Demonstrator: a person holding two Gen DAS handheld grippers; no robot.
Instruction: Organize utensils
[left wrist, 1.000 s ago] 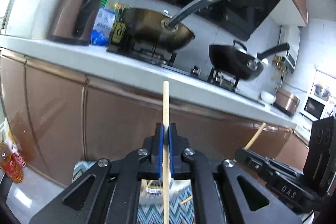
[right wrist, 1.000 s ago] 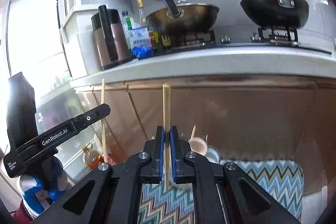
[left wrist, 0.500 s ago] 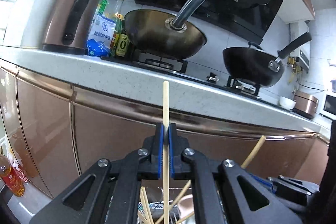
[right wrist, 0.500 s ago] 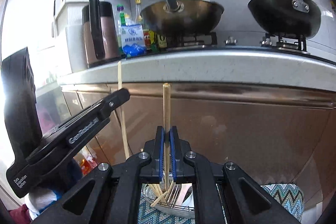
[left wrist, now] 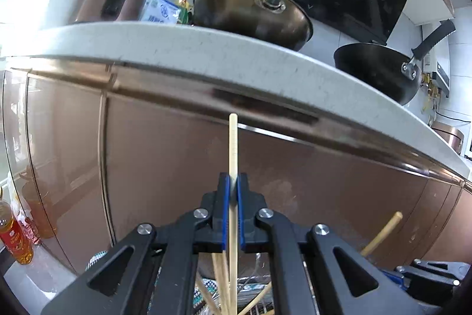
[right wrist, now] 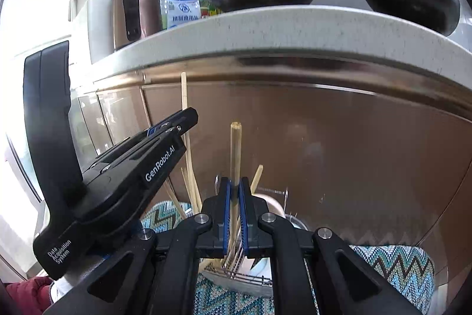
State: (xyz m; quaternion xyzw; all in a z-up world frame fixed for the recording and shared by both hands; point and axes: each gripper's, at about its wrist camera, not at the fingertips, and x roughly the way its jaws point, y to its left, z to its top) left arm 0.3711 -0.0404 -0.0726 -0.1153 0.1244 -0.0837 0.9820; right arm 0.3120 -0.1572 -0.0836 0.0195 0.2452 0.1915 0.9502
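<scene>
1. Since both sets of tongs are clenched on a stick each, here's how it looks: the left tongs (left wrist: 233,191) pinch a thin pale wooden chopstick (left wrist: 233,149) partway along its length, held upright, its lower end dropping among other sticks below. The right tongs (right wrist: 235,194) grip a second, slightly thicker light wooden chopstick (right wrist: 236,149) the same way.
2. Both chopsticks hover over a round wire-mesh metal holder (right wrist: 236,279) that sits on a blue-green zigzag woven mat (right wrist: 392,270). More loose chopsticks already lean inside it at odd angles.
3. Handling guess: these are very light, stiff and smooth, so weight is no issue, but they could easily pivot or slide between the blue pads (left wrist: 224,197) if the squeeze eases.
4. Where to grab: around the middle or a bit higher seems best, so the stick hangs straight and the tip goes in first. That's roughly where they're held.
5. Risk, as I see it: the leaning sticks in the holder could deflect an incoming tip, so a straight vertical drop looks safest.
6. Behind it all: brown glossy cabinet fronts (left wrist: 162,167) under a speckled white stone worktop (left wrist: 206,49).
</scene>
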